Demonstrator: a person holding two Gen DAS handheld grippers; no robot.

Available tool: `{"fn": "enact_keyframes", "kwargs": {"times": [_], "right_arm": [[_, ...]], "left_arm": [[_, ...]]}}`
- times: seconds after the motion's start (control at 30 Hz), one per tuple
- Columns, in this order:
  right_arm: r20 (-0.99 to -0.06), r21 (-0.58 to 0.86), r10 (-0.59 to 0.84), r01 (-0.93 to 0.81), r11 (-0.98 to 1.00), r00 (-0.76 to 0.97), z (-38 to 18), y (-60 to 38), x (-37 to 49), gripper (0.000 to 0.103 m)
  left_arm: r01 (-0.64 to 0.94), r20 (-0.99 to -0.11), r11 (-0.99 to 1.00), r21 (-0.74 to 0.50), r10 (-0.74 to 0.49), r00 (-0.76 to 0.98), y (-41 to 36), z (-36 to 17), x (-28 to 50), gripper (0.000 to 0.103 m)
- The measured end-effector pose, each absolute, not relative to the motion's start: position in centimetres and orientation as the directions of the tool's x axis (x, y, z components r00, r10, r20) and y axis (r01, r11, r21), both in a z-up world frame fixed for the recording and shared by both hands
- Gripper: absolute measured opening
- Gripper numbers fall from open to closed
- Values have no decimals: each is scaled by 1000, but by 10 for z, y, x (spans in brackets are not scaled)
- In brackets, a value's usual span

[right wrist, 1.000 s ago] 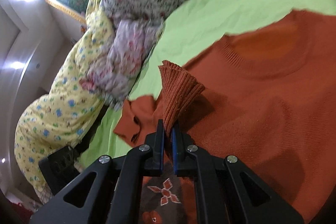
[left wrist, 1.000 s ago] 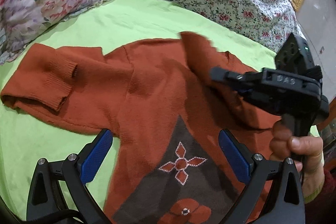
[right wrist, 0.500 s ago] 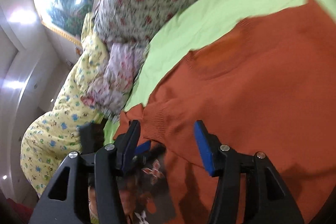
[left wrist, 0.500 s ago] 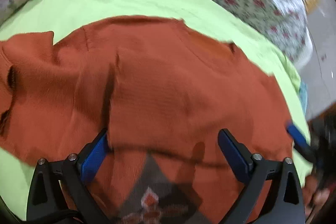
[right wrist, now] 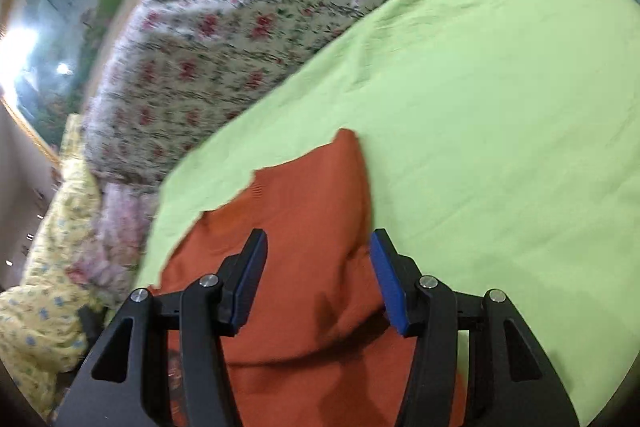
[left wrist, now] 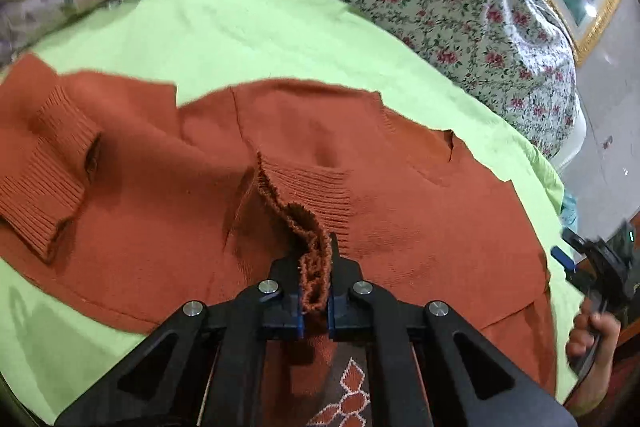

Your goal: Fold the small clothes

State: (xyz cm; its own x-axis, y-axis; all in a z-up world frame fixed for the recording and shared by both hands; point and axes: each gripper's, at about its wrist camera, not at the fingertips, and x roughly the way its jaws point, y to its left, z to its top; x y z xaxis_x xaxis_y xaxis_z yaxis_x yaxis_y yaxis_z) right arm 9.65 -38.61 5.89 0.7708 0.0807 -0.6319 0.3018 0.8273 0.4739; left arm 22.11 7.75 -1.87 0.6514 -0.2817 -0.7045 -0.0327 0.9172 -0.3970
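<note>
1. While the sweater (left wrist: 400, 195) lies flat on the green sheet (left wrist: 240, 39), the left gripper (left wrist: 314, 291) pinches its ribbed cuff (left wrist: 308, 227).
2. Right gripper (right wrist: 316, 279): fingers spread, empty, above the sweater's edge beside bare sheet.
</note>
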Motion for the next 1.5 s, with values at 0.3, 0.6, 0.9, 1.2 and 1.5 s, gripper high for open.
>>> {"fn": "enact_keyframes", "kwargs": {"times": [0.3, 0.6, 0.9, 1.2, 1.5], "right_arm": [[-795, 298, 35, 340, 892, 605, 13, -386, 178, 63], [-743, 320, 25, 323, 891, 669, 23, -402, 171, 9], [-795, 213, -78, 398, 893, 602, 12, -399, 164, 34], [-722, 332, 64, 263, 906, 689, 43, -338, 108, 53], [-726, 452, 241, 183, 873, 644, 13, -268, 86, 53]], "left_arm": [[-75, -709, 936, -344, -207, 674, 93, -16, 215, 5], [-13, -710, 949, -316, -227, 667, 64, -12, 223, 5], [-12, -740, 966, -258, -190, 645, 80, -11, 206, 18], [-72, -703, 991, -113, -29, 711, 140, 23, 163, 74], [-156, -797, 984, 89, 164, 581, 165, -20, 204, 81]]}}
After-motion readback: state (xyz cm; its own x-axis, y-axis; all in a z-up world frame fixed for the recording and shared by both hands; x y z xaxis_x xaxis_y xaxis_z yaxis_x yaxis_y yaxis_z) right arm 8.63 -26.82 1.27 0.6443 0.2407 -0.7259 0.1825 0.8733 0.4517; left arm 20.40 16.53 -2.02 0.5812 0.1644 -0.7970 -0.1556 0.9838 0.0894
